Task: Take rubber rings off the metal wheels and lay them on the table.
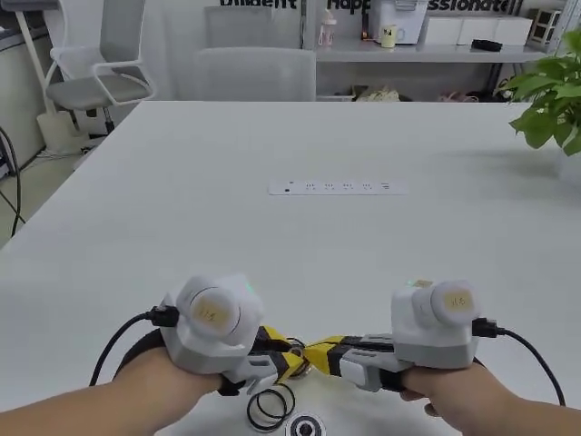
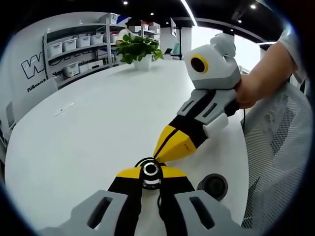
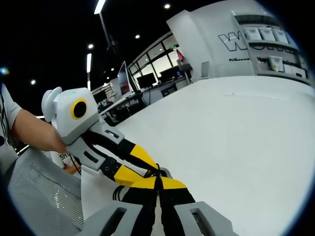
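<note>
**Item: metal wheel** (image 2: 150,170). Held just above the table (image 1: 272,245) at its near edge, mid-width. Shiny hub with a dark band round it.

**Left gripper** (image 2: 150,183). Yellow-tipped jaws clamped on the wheel from both sides.

**Right gripper** (image 3: 158,186). Jaws drawn together, tips meeting the wheel's rim from the opposite side. Whether they pinch the rubber cannot be told.

**Loose rubber rings** (image 1: 270,406). Black, overlapping, flat on the table at the near edge, just below the left gripper.

**Second wheel** (image 1: 304,426). Lying on the table at the very near edge, just beside the rings.

**Power strip** (image 1: 336,187). White, mid-table, well apart from the work.

**Potted plant** (image 1: 552,100). Green, at the far right corner.
</note>
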`<move>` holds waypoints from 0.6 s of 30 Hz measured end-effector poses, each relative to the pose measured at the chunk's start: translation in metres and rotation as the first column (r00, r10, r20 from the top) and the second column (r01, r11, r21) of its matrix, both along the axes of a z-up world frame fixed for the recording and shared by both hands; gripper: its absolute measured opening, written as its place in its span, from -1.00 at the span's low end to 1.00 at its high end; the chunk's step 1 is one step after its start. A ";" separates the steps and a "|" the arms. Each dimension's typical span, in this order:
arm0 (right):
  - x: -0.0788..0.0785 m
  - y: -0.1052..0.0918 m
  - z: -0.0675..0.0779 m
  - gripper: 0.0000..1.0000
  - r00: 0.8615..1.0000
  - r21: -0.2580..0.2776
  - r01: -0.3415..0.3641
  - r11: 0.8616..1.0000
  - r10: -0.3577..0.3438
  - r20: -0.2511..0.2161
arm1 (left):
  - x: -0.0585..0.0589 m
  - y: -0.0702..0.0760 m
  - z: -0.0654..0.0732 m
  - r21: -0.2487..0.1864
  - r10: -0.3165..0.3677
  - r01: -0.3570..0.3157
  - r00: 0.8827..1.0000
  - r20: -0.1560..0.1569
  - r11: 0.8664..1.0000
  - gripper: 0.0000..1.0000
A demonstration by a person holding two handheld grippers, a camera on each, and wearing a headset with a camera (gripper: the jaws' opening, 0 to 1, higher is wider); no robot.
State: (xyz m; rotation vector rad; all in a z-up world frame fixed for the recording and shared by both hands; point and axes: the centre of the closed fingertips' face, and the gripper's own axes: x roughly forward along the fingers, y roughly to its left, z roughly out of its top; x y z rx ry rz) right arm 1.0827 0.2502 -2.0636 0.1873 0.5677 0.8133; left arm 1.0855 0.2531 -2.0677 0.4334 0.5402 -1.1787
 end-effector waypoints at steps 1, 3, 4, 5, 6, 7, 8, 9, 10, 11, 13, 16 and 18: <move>0.000 0.000 0.000 -1.00 1.000 0.000 -0.001 1.000 0.001 0.000 | 0.000 0.000 0.000 0.004 -0.004 0.004 1.000 0.003 1.000 -0.83; 0.000 0.000 0.001 -1.00 1.000 0.003 -0.001 1.000 0.001 -0.001 | 0.000 0.000 0.000 0.012 -0.009 0.009 1.000 0.004 1.000 -0.83; 0.000 0.001 0.001 -1.00 1.000 0.006 -0.002 1.000 0.002 -0.001 | 0.000 0.001 0.001 0.018 -0.015 0.014 1.000 0.008 1.000 -0.82; -0.001 0.001 0.001 -1.00 1.000 0.008 -0.003 1.000 0.003 -0.002 | 0.000 0.001 0.001 0.020 -0.016 0.016 1.000 0.009 1.000 -0.81; -0.001 0.001 0.002 -1.00 1.000 0.011 -0.003 1.000 0.003 -0.002 | 0.000 0.001 0.001 0.021 -0.020 0.019 1.000 0.006 1.000 -0.78; -0.001 0.001 0.002 -1.00 1.000 0.012 -0.004 1.000 0.004 -0.003 | -0.001 0.001 0.001 0.021 -0.021 0.021 1.000 0.005 1.000 -0.76; -0.001 0.001 0.002 -1.00 1.000 0.013 -0.003 1.000 0.003 -0.004 | -0.001 0.002 0.002 0.020 -0.023 0.023 1.000 0.004 1.000 -0.73; -0.001 0.001 0.003 -1.00 1.000 0.014 -0.003 1.000 0.003 -0.004 | -0.001 0.002 0.002 0.019 -0.024 0.024 1.000 0.002 1.000 -0.72; -0.001 0.001 0.003 -1.00 1.000 0.016 -0.004 1.000 0.004 -0.004 | -0.002 0.002 0.003 0.016 -0.025 0.025 1.000 0.001 1.000 -0.71; -0.002 0.001 0.004 -1.00 1.000 0.016 -0.004 1.000 0.004 -0.004 | -0.003 0.002 0.004 0.013 -0.027 0.027 1.000 0.002 1.000 -0.70; -0.002 0.002 0.006 -1.00 1.000 0.021 -0.006 1.000 0.006 -0.003 | -0.003 0.003 0.007 0.001 -0.027 0.027 1.000 -0.002 1.000 -0.67; -0.003 0.002 0.008 -1.00 1.000 0.026 -0.009 1.000 0.009 -0.001 | -0.006 0.004 0.010 -0.005 -0.033 0.033 0.999 -0.007 0.999 -0.65; -0.003 0.003 0.009 -1.00 1.000 0.026 -0.012 1.000 0.012 0.000 | -0.008 0.006 0.012 -0.011 -0.033 0.033 0.999 -0.015 0.999 -0.61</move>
